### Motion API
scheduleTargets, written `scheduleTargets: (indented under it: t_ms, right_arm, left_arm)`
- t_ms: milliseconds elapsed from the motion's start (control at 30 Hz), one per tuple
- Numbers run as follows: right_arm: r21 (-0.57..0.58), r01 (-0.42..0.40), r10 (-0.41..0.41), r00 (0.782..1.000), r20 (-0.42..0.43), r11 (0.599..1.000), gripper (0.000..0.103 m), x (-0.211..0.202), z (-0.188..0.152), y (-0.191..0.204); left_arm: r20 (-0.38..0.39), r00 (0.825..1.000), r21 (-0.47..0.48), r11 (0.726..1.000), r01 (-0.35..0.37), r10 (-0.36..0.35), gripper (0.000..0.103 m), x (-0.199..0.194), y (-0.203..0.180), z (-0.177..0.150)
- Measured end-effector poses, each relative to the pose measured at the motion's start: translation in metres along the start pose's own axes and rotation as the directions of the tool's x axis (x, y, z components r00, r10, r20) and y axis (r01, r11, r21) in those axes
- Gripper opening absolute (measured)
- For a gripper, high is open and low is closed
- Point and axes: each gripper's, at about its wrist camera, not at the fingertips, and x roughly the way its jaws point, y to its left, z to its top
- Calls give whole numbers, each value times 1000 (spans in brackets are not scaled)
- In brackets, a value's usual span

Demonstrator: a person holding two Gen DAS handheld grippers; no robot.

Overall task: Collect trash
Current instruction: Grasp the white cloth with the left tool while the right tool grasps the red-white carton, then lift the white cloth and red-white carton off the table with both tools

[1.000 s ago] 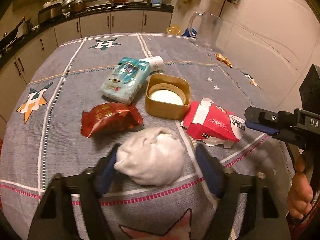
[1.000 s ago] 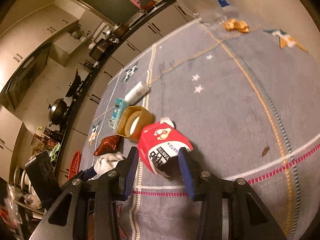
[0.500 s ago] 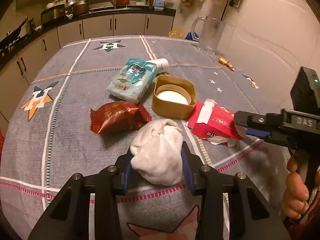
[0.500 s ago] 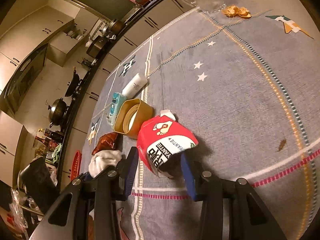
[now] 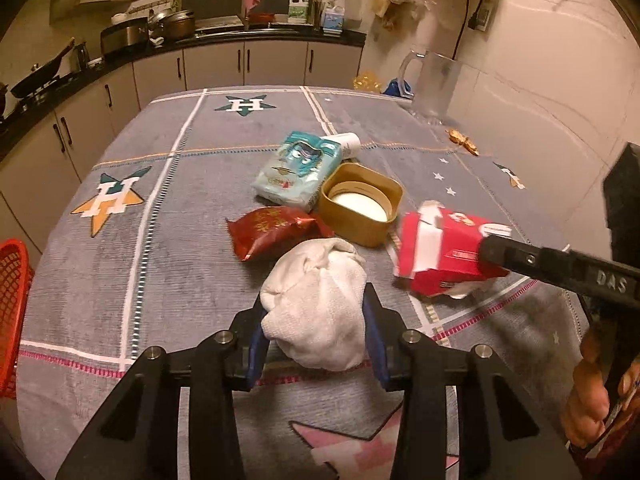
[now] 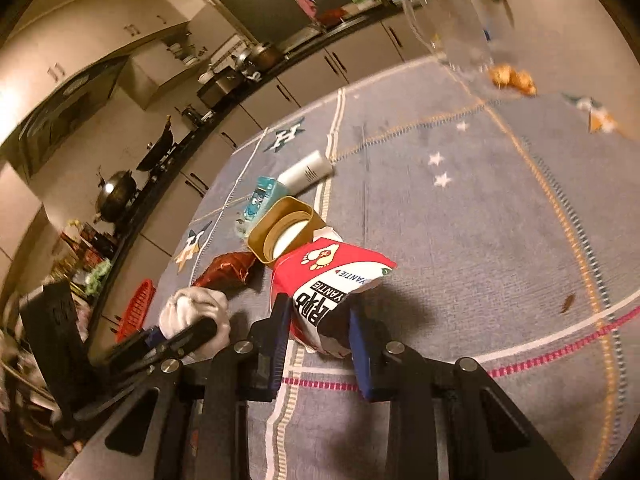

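Note:
My left gripper (image 5: 316, 312) is shut on a crumpled white cloth wad (image 5: 316, 300) and holds it just above the grey tablecloth. My right gripper (image 6: 318, 320) is shut on a crushed red-and-white carton (image 6: 324, 280) and lifts it off the table; the carton also shows in the left wrist view (image 5: 440, 252). On the table lie a red foil snack wrapper (image 5: 272, 228), a teal packet (image 5: 300, 168), a tan square tub (image 5: 360, 204) and a white bottle (image 6: 306, 170).
A red basket (image 5: 12, 308) sits off the table's left edge. A clear pitcher (image 5: 434, 84) stands at the far right corner, with orange scraps (image 5: 462, 140) near it. Kitchen counters run behind the table.
My left gripper closed on the white wad and raised it. My right gripper closed on the red carton and lifted it off the cloth.

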Motion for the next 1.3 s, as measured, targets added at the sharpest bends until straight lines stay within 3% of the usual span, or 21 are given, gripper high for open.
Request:
scheduleTargets:
  t_ms: [133,233,433,767,1300]
  right_arm:
    - [-107,66,-61,997,42,992,30,-10,-9,20]
    - [-186,132,-122,990,66,974,17,-13,-16,34]
    - [-268,189,-171,981,90,945,13,-11,-26,50]
    - [-299,182,-153,981,116,937,6,-19,-31,63]
    - [-305,122,-87,988,127,944,5,-29,-31,77]
  left_arm:
    - [20,999,8,1000,-30,30,40,-7,2,-3]
    - [27,999,9,999,-38,38,40,-11,4,-4]
    - [27,998,2,999,-54,54,41,-16,11,-11]
    - [36,998,-13,998,-58,58,41,-22,18,-15]
    - [57,995,-21,996,-84,85,41,-32,24,-17]
